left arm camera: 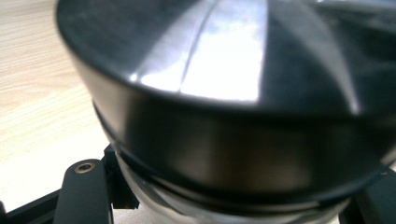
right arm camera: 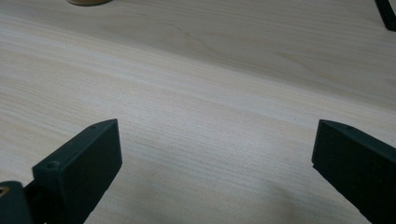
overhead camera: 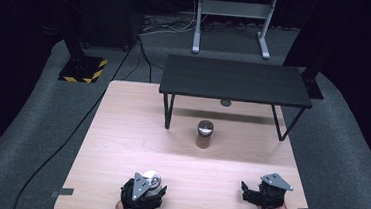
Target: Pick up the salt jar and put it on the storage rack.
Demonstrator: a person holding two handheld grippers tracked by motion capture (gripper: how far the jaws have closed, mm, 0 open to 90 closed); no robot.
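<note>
A glass jar with a shiny metal lid sits at the table's near left, between the jaws of my left gripper. In the left gripper view the lid looms very close, with the glass body below it and a black jaw on each side; the gripper is shut on the jar. A second jar with a metal lid stands upright at the table's middle. My right gripper rests near the front right edge; its jaws stand wide apart over bare wood, holding nothing.
A low black shelf on thin legs stands across the far half of the wooden table. The right gripper view catches the middle jar's base and a shelf leg. Cables run over the grey floor at left.
</note>
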